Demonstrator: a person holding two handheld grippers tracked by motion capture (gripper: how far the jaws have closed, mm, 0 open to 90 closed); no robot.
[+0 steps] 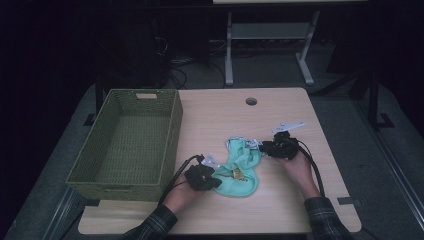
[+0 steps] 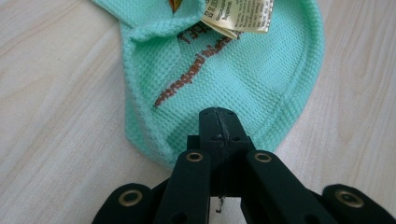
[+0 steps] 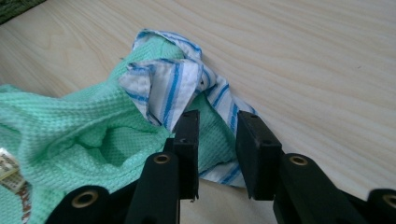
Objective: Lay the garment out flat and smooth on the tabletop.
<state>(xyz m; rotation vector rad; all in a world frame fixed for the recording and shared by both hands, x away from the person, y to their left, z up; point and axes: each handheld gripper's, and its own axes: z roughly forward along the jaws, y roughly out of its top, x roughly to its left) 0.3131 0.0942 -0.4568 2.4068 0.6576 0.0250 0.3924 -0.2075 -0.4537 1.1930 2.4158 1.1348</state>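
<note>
Mint garment [image 1: 243, 165] on the table [image 1: 280, 210], woven basket [image 1: 131, 142] well left; left gripper [image 2: 218, 122] clamped on its hem, right gripper [image 3: 216, 135] jaws narrowly apart (straddling the striped collar [image 3: 170, 88]).

A mint-green waffle-knit garment [image 1: 241, 167] lies crumpled on the table [image 1: 280, 210], just right of the wicker basket. Its collar end has a blue-and-white striped lining [image 3: 170, 91] folded outward, and a yellowish care label [image 2: 240, 16] lies on the rounded lower part.
</note>
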